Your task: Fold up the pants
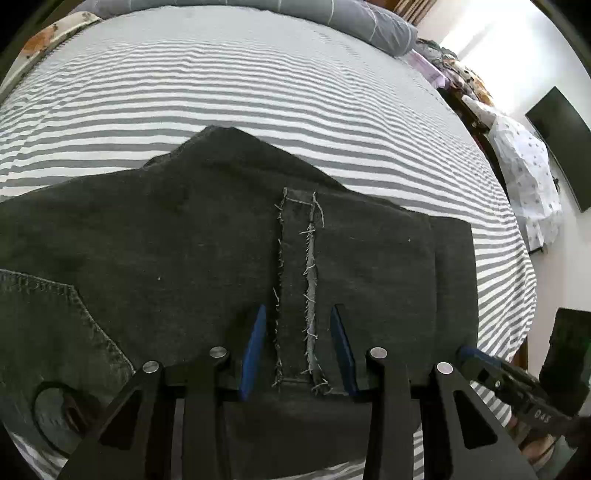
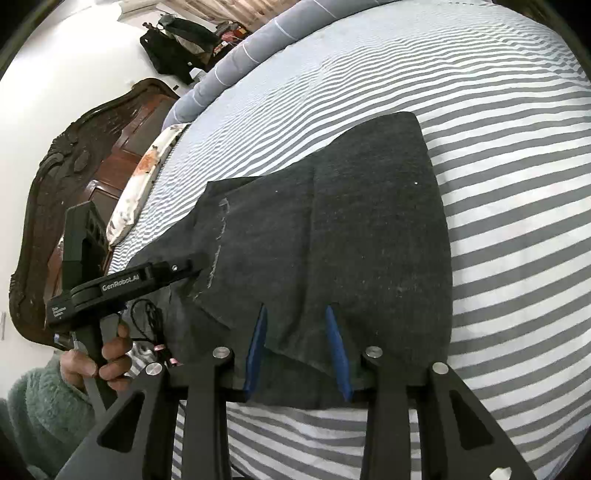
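Note:
Dark grey jeans (image 1: 184, 240) lie partly folded on a striped bed; they also show in the right wrist view (image 2: 369, 240). A frayed hem strip (image 1: 297, 288) of a folded-over leg runs between my left gripper's blue fingers. My left gripper (image 1: 299, 314) is open, its fingers resting on the denim either side of the strip. My right gripper (image 2: 295, 314) is open over the near edge of the fold, fingers touching the fabric. The left gripper body (image 2: 122, 284) shows in the right wrist view, its tip on the cloth.
The grey-and-white striped sheet (image 1: 258, 85) covers the bed. A grey duvet (image 1: 369, 22) lies at the far end. A carved wooden headboard (image 2: 74, 166) and a pillow (image 2: 136, 192) stand at the left. Clothes (image 1: 524, 177) hang by the wall.

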### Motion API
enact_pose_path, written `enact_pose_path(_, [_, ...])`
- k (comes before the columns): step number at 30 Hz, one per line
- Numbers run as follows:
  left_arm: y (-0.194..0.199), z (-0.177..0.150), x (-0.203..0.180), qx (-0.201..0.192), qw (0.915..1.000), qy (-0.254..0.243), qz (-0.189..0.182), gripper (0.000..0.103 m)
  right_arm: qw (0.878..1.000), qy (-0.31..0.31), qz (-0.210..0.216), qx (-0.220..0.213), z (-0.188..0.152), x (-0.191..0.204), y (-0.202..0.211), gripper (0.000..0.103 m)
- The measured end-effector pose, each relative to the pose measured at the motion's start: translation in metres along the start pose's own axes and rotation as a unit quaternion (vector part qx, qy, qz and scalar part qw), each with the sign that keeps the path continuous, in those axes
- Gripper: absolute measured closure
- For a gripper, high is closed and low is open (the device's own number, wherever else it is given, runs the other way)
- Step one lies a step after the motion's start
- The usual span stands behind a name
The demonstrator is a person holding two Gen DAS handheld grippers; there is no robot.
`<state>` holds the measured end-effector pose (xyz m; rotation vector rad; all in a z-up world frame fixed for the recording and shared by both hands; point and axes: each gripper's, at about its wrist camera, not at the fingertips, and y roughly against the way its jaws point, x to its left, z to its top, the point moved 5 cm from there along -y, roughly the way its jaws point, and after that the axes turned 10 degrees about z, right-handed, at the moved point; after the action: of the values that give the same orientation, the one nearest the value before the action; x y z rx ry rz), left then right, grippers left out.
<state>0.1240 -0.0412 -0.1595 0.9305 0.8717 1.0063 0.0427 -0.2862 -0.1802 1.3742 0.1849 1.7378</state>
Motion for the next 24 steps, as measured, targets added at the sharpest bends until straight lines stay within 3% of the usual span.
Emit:
enact_pose_path(5, [-0.010, -0.007, -0.014, 0.013, 0.9994, -0.029, -0.013, 0.063, 1.000, -0.006, 0.005, -0.001, 0.002, -0.004, -0.003, 0.070])
enact_pose_path(9, [-0.010, -0.016, -0.024, 0.037, 0.9966, -0.033, -0.067, 0.063, 1.000, -0.014, 0.007, -0.003, 0.002, -0.009, -0.002, 0.070])
enact_pose_path(11, [-0.009, -0.018, -0.027, 0.031, 0.9968, -0.041, -0.062, 0.064, 1.000, -0.015, 0.005, -0.005, 0.003, -0.010, -0.002, 0.070])
enact_pose_path(13, [-0.011, -0.015, -0.028, 0.027, 0.9975, -0.047, -0.046, 0.085, 1.000, -0.012, -0.001, -0.006, 0.005, -0.010, -0.003, 0.066])
enact_pose_path(16, [-0.011, -0.013, -0.027, 0.025, 0.9984, -0.032, -0.039, 0.098, 1.000, -0.002, -0.018, -0.010, 0.011, -0.006, -0.003, 0.060])
enact_pose_path(24, [0.021, -0.015, -0.019, -0.022, 0.9993, -0.007, -0.028, 0.099, 0.998, 0.016, -0.047, -0.028, 0.032, 0.004, 0.008, 0.049])
